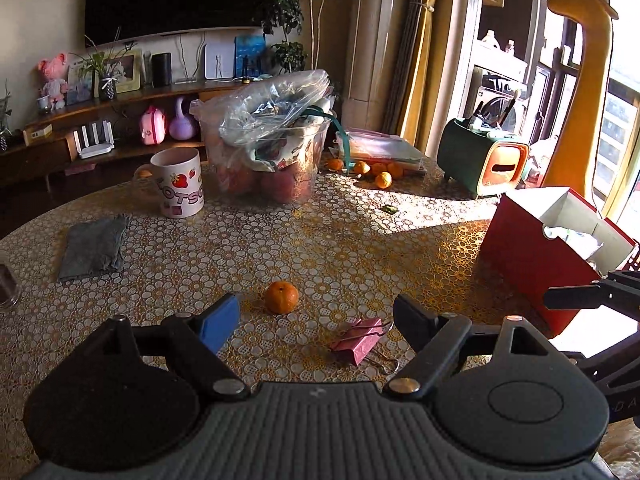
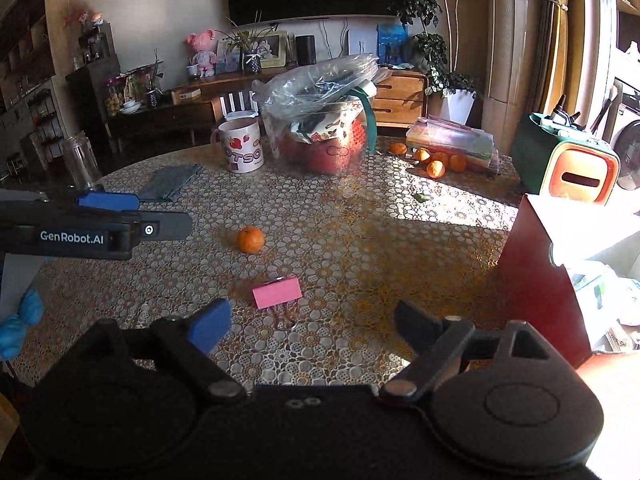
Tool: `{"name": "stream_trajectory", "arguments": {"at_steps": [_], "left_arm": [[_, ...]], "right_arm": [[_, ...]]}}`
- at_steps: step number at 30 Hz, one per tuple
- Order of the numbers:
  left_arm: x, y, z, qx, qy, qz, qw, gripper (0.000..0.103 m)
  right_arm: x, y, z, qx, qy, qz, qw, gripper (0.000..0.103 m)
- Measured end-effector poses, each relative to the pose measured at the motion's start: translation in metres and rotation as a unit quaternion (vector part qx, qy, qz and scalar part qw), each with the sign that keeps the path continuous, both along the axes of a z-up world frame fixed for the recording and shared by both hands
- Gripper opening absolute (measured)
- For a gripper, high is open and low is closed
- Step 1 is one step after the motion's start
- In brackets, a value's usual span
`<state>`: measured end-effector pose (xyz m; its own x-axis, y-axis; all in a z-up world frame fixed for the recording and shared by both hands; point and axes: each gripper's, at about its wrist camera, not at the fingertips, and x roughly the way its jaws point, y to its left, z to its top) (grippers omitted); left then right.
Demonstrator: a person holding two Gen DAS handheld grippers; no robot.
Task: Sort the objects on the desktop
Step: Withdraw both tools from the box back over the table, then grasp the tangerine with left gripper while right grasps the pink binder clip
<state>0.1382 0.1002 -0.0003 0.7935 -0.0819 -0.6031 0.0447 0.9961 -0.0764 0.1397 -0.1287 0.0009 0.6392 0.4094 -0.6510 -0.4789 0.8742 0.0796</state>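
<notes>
A: Risk first; both sets of tongs spread wide and carrying nothing, left tongs [image 1: 316,316] low over the lace-covered desk [image 1: 360,240], right tongs [image 2: 312,316] likewise in the lower middle of the right wrist view; could easily collide, since each shows at the edge of the other's frame.

B: Agreed; worth watching the pink binder clip [image 1: 357,340] too; lying flat at lower centre of the left view, just ahead of the right-hand finger; thin, with wire handles [image 1: 386,362] splayed toward the camera; likely to skate on the slick cloth or snag the lace if pinched off-centre.

A: And the tangerine [image 1: 281,297]; sitting alone at centre, a little above the left tongs, apart from the clip; round, glossy orange, small dimple on top; prone to rolling away from a sideways nudge, and soft enough to bruise under a hard squeeze.

B: Destination unclear; possibly the red box [image 1: 532,256] at the right edge, open-topped with paper inside; tall wall, so a low carry might knock it.

A: Or the loose tangerines [image 1: 380,172] in the sun patch at upper right, beside the flat plastic packet; hard to say from here.

B: Also glare; strong light at right washing out the box interior in the right view; depth there hard to judge.
</notes>
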Motion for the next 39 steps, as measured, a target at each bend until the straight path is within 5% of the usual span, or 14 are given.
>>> {"name": "stream_trajectory", "arguments": {"at_steps": [7,15,39], "left_arm": [[0.022,0.023,-0.028,0.0,0.02,0.019,0.9996,0.084],[0.046,0.04,-0.061,0.004,0.034,0.037,0.9987,0.101],[0.121,0.03,-0.118,0.031,0.055,0.045,0.997,0.101]], "right_arm": [[0.011,0.023,-0.023,-0.009,0.006,0.019,1.0,0.09],[0.025,0.045,-0.049,-0.018,0.017,0.037,0.999,0.09],[0.074,0.087,-0.102,-0.056,0.022,0.062,0.996,0.085]]}}
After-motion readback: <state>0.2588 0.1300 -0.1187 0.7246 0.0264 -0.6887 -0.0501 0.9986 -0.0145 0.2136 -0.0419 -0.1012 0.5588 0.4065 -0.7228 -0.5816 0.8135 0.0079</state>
